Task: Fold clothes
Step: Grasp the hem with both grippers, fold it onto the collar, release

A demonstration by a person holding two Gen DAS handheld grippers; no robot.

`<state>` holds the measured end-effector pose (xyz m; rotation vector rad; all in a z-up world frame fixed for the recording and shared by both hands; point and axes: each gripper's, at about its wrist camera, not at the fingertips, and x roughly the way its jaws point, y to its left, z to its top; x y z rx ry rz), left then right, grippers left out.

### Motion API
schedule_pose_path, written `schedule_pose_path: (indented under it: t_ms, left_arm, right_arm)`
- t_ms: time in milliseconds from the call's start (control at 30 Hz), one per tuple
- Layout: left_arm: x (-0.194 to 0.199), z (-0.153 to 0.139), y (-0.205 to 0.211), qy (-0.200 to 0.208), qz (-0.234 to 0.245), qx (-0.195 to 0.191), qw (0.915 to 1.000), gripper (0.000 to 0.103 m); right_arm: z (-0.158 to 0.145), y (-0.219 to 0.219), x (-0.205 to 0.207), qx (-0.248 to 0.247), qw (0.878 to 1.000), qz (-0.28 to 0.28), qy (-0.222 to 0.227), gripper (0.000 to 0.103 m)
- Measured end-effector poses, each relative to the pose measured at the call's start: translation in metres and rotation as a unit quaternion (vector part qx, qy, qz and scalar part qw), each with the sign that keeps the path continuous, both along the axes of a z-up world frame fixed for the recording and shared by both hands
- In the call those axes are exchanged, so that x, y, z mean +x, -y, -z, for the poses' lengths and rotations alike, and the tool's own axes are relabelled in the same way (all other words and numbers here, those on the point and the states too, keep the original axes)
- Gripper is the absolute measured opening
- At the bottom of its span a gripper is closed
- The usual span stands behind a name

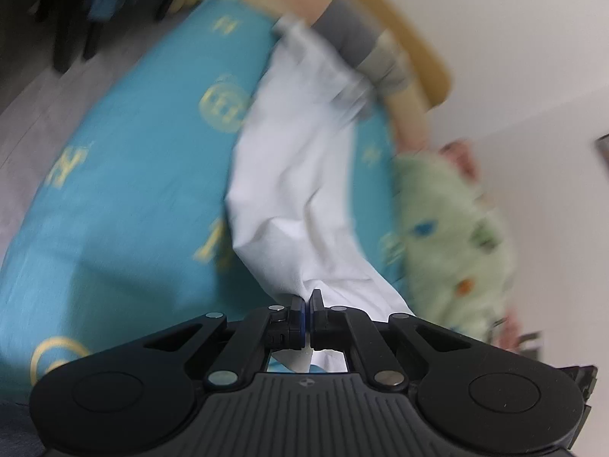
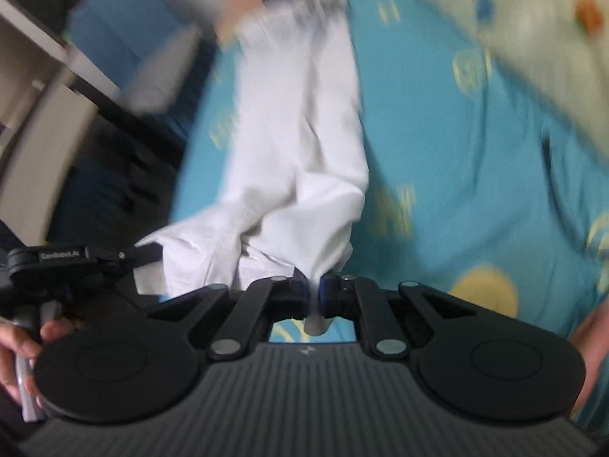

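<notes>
White cloth [image 1: 300, 175], a long garment whose kind the blur hides, stretches across a teal bed sheet [image 1: 125, 175] printed with yellow emblems. In the left wrist view its near end gathers to a point right at the left gripper [image 1: 307, 299], whose jaws are pressed together on the fabric, with a strip of it hanging down behind the fingers. From there the cloth runs away toward a person's arm in a grey sleeve [image 1: 357, 43] at the far edge of the bed. A pale green quilt [image 1: 453, 236] with coloured spots lies bunched to the right of the garment. In the right wrist view the right gripper [image 2: 315, 285] is likewise clamped on a bunched edge of the same cloth, a fold poking down between its fingers. The left gripper's black body appears at the left of that view, touching the cloth's other corner, with a hand [image 2: 23, 342] wrapped on its handle.
</notes>
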<state>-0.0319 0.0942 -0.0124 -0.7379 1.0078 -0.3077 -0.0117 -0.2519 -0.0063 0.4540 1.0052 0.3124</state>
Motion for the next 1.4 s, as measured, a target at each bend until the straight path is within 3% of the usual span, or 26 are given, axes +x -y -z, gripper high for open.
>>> schedule_pose_path:
  t_ms: [167,267,467,633,800,1033,1100,1200,1400]
  left_arm:
    - [-0.001,-0.060,0.008,0.068,-0.003,-0.030,0.9972,0.002]
    - [-0.019,-0.070,0.007,0.081,0.004,-0.025,0.9964,0.002]
    - [-0.079,-0.036,0.002,0.019,0.020,-0.020,0.9994,0.002]
    - [-0.074,-0.012,0.002,-0.020,0.014,-0.026,0.9994,0.001]
    - [-0.024,-0.020,0.013,-0.008,0.011,-0.013,0.9998,0.002]
    - [0.095,-0.010,0.038,0.037,-0.039,0.059,0.9968,0.002]
    - [0.124,-0.002,0.048,0.063,-0.051,0.088,0.9929,0.002]
    - [0.156,0.009,0.069,0.119,-0.051,0.149,0.9803,0.002]
    - [0.208,0.050,0.085,0.158,-0.056,0.207,0.9638,0.002]
  right_arm:
    - [-0.075,0.011,-0.006,0.016,0.996,-0.003,0.083,0.008]
    - [-0.089,0.022,-0.027,0.024,0.994,-0.007,0.102,0.008]
    - [-0.053,0.025,-0.087,0.021,0.997,-0.020,0.068,0.008]
    - [-0.017,0.030,-0.101,0.048,0.999,-0.007,0.020,0.008]
    - [-0.016,0.037,-0.055,0.063,0.997,0.024,0.022,0.008]
    - [0.005,0.027,0.071,0.031,0.997,0.054,0.043,0.009]
    - [0.019,0.023,0.107,0.017,0.997,0.060,0.050,0.009]
    - [0.039,0.017,0.152,-0.008,0.996,0.058,0.064,0.009]
    - [0.078,0.011,0.213,-0.044,0.993,0.041,0.101,0.009]
